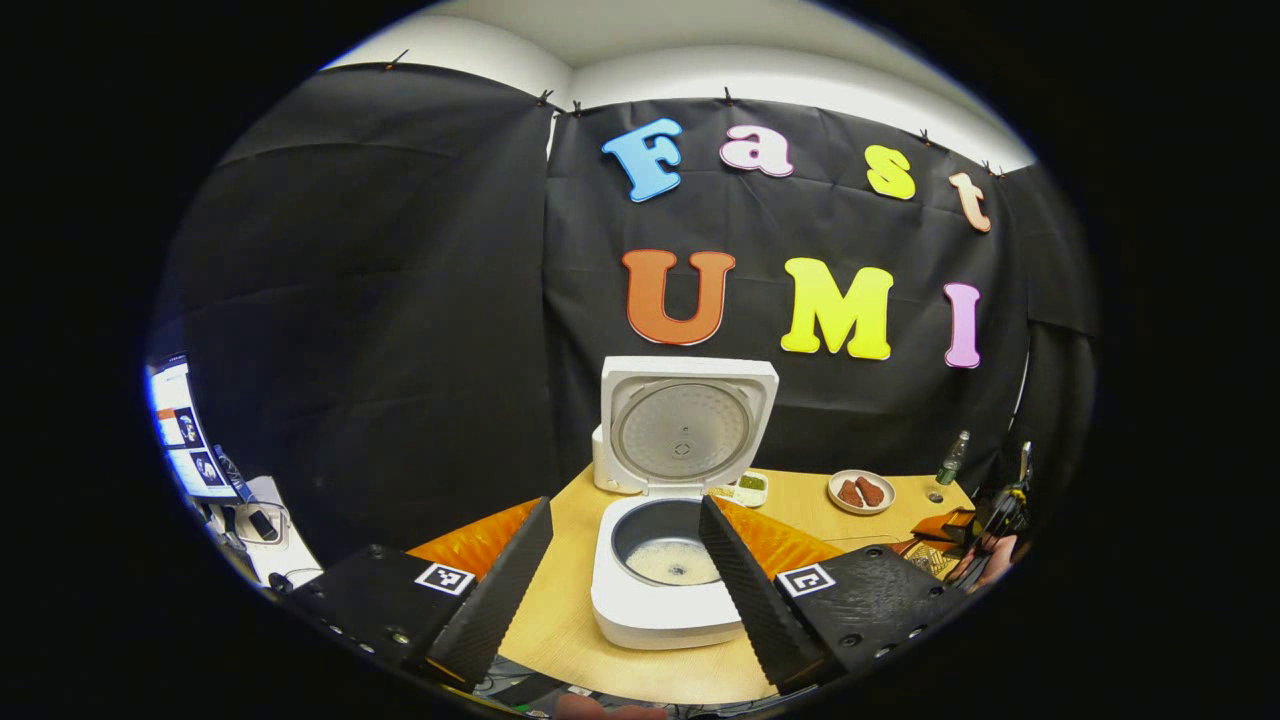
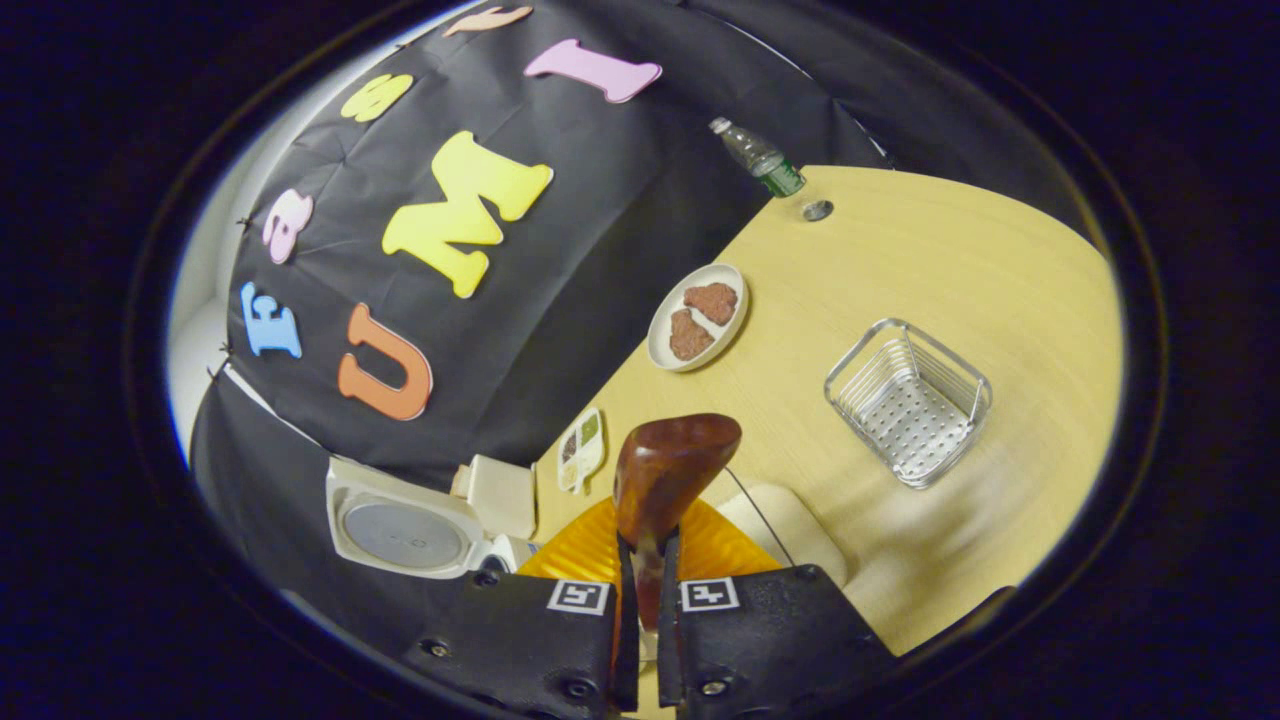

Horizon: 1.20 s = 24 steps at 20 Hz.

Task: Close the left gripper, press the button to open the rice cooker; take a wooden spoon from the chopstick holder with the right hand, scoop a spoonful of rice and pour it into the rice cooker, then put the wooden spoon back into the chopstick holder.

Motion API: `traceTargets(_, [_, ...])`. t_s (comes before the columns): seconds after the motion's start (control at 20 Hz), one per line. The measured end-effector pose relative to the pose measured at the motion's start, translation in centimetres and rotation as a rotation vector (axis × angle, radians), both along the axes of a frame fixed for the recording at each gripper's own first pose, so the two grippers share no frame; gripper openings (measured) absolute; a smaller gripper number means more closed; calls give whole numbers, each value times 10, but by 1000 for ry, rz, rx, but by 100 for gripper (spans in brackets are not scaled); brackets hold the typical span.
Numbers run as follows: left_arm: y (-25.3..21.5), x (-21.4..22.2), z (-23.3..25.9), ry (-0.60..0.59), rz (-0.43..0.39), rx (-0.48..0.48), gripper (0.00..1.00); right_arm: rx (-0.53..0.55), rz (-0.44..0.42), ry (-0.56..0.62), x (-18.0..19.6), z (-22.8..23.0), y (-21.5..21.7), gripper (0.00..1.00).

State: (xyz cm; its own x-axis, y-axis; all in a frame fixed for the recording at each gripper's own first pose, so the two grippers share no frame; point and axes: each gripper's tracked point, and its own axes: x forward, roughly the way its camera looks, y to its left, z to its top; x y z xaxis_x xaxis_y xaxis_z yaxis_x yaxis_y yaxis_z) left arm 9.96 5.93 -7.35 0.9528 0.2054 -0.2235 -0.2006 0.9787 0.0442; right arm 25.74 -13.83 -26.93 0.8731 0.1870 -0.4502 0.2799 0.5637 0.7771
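In the left gripper view, the left gripper has its jaws spread wide and holds nothing. Between its two fingers stands a white rice cooker on a wooden desk, near the desk's front edge. The cooker's lid stands upright and open at the back. The dark inner pot shows a shallow layer of rice at its bottom. An orange mat lies under and to both sides of the cooker. Toward the desk's back edge sit a small divided dish, a plate of brown food and a bottle near the far right corner.

In the right gripper view, the right gripper has its jaws closed tight on the handle of a wooden spoon, both fingers pressing it. The spoon's brown bowl rises above the fingertips, over the orange mat, and no rice is visible on the side shown. The open cooker lid appears at lower left. A wire basket stands on the desk, well apart from the spoon. The plate of brown food lies near the back edge, with the bottle farther along it.
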Motion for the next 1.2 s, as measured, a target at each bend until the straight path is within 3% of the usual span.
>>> traceTargets(0.3, [1,1,6,-39,3,-2,95,52,64,-99,6,73,29,12])
traceTargets(0.6, [6,-14,17,-70,3,44,94,57,214,-235,41,149,120,12])
traceTargets(0.9, [12,-36,17,-46,19,19,94,-38,362,-260,78,136,215,12])
traceTargets(1.2, [28,-62,14,-29,97,19,94,-188,461,-255,96,109,264,12])
